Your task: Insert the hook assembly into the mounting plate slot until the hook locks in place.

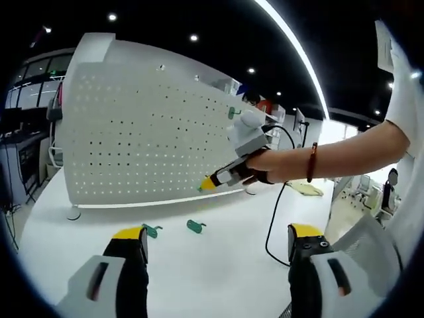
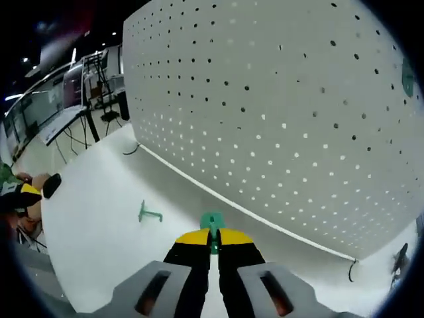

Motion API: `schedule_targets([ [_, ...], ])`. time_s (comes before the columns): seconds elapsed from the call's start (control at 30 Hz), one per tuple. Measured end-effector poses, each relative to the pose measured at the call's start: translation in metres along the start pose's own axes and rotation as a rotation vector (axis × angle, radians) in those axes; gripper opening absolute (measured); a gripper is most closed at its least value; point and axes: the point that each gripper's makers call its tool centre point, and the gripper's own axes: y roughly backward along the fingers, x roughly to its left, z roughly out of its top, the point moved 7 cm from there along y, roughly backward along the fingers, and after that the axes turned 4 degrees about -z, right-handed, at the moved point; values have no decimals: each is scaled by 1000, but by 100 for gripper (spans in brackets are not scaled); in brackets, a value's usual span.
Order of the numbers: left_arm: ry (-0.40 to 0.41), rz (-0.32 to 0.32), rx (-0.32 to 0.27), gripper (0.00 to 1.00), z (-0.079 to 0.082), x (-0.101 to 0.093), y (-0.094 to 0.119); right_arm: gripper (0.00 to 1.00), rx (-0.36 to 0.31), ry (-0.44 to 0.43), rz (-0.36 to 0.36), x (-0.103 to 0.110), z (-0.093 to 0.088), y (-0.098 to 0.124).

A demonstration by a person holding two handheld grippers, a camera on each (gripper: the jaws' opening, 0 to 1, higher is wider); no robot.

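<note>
The upright pegboard (image 1: 146, 132) walls off the table's (image 1: 218, 265) far side; two green hooks (image 1: 195, 226) and a black cable (image 1: 273, 225) lie on the open table before it.

Left gripper (image 1: 218, 244) w/ jaws wide apart, nothing btwn them, low over white table (image 1: 218, 278). Two green hooks (image 1: 152, 230) (image 1: 195, 226) lie on table just ahead. Big white board w/ holes (image 1: 146, 139) stands behind; one green hook (image 1: 232, 112) hangs on it. A hand (image 1: 262, 164) holds right gripper (image 1: 207, 185) near board's bottom edge.

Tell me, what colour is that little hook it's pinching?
Green hook, clearest in the right gripper view.
</note>
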Motion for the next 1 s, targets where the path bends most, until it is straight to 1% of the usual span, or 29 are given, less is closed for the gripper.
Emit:
schedule_targets([
  [0.03,-4,-3,-4,90,1,0,0,2,-34,-25,-11,-3,4,3],
  [0.13,-10,-8,-4,90,2,-2,-1,2,-93,-72,-13,-9,12,12],
  [0.17,-11,-11,2,90,2,-2,-1,2,-116,-89,-32,-13,15,16],
  [0.2,-11,-11,4,90,2,-3,-1,2,-116,-88,-35,-15,16,19],
  [0.27,-16,-18,1,90,2,-5,-2,2,-154,-104,-58,-21,22,26],
  [0.33,-16,-26,5,90,3,-7,-3,2,-171,-123,-77,-27,25,31],
  [0.4,-24,-32,9,90,4,-9,-4,2,-204,-134,-95,-34,31,37],
  [0.43,-26,-37,10,90,5,-10,-4,2,-212,-136,-97,-37,32,39],
  [0.47,-29,-39,10,90,5,-11,-5,2,-212,-158,-98,-39,33,40],
  [0.5,-31,-43,10,90,6,-12,-5,2,-227,-172,-107,-43,35,42],
  [0.57,-35,-53,14,90,6,-14,-6,2,-243,-177,-125,-47,38,46],
  [0.63,-45,-56,18,90,7,-15,-7,2,-272,-196,-142,-52,43,51],
  [0.67,-47,-60,17,90,8,-16,-7,2,-296,-212,-150,-55,46,54],
  [0.77,-49,-65,19,90,8,-17,-7,2,-324,-228,-147,-58,53,61],
  [0.87,-49,-68,23,90,8,-19,-7,2,-345,-229,-161,-61,60,65],
  [0.93,-48,-68,27,90,7,-20,-7,2,-379,-246,-167,-62,67,71],
  [1.0,-47,-69,31,90,7,-21,-6,2,-403,-241,-181,-64,73,76],
])
